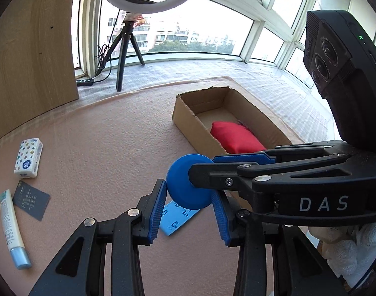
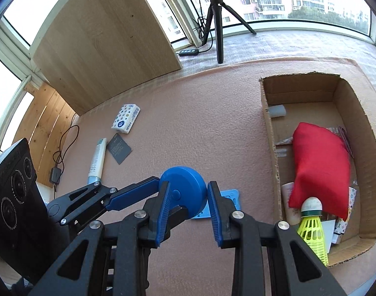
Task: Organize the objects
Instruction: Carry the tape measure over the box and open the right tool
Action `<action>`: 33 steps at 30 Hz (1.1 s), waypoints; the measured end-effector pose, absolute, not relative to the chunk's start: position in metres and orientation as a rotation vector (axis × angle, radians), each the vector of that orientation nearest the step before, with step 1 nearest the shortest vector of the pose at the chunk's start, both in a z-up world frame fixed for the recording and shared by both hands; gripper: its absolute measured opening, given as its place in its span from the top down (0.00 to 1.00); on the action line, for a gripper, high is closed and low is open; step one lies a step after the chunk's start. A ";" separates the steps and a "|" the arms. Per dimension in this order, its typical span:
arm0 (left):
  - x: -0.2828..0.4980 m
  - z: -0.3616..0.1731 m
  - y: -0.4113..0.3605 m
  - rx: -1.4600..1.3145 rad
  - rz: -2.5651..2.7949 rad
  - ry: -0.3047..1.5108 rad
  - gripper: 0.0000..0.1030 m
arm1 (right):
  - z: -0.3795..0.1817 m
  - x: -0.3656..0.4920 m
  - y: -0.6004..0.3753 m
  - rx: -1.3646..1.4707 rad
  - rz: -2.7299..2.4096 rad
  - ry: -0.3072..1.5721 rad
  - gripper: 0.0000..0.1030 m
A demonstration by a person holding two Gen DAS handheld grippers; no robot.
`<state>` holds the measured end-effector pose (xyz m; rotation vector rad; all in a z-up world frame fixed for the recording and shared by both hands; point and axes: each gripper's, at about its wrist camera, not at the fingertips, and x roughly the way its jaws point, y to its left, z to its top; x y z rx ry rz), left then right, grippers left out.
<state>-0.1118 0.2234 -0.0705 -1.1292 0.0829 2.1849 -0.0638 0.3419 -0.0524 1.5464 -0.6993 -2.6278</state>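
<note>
A round blue disc (image 1: 180, 182) (image 2: 185, 180) hangs just above the pink mat, left of an open cardboard box (image 1: 188, 116) (image 2: 269, 148). My left gripper (image 1: 189, 190) is shut on the disc across its width. My right gripper (image 2: 188, 187) reaches in from the right and is also shut on it, one pad on each side. Inside the box lie a red pouch (image 1: 234, 138) (image 2: 321, 162), a yellow shuttlecock (image 2: 313, 229) and a few small items partly hidden under the pouch. A light-blue flat piece (image 1: 178, 217) (image 2: 229, 197) lies on the mat below the disc.
On the mat at the left lie a patterned tissue pack (image 1: 28, 157) (image 2: 126, 118), a dark card (image 1: 31, 199) (image 2: 118, 149) and a white tube (image 1: 11, 224) (image 2: 97, 157). A tripod (image 1: 123, 56) and a wooden board (image 1: 27, 49) stand by the window.
</note>
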 end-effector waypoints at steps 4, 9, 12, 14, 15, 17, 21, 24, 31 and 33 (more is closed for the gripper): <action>-0.106 -0.065 0.264 -1.096 2.130 0.113 0.61 | -0.047 -0.042 0.377 1.539 -2.680 -0.752 0.73; -0.095 -0.060 0.314 -1.068 2.068 0.143 0.61 | -0.045 -0.017 0.416 1.539 -2.738 -0.816 0.73; -0.092 -0.061 0.341 -1.057 2.032 0.156 0.61 | -0.045 -0.004 0.437 1.544 -2.762 -0.854 0.73; -0.086 -0.061 0.357 -1.050 2.013 0.166 0.61 | -0.046 0.003 0.449 1.550 -2.773 -0.877 0.73; -0.085 -0.061 0.364 -1.049 2.003 0.169 0.61 | -0.047 0.007 0.454 1.552 -2.777 -0.886 0.73; -0.081 -0.062 0.376 -1.050 1.988 0.174 0.61 | -0.048 0.012 0.463 1.557 -2.785 -0.899 0.73; -0.079 -0.063 0.395 -1.047 1.972 0.184 0.61 | -0.048 0.021 0.474 1.557 -2.798 -0.911 0.73; -0.080 -0.063 0.402 -1.048 1.962 0.190 0.61 | -0.047 0.025 0.478 1.561 -2.804 -0.902 0.73; -0.083 -0.068 0.397 -1.097 1.969 0.196 0.58 | -0.043 0.028 0.480 1.558 -2.855 -0.883 0.64; -0.082 -0.068 0.392 -1.103 1.975 0.192 0.58 | -0.043 0.026 0.475 1.558 -2.856 -0.862 0.63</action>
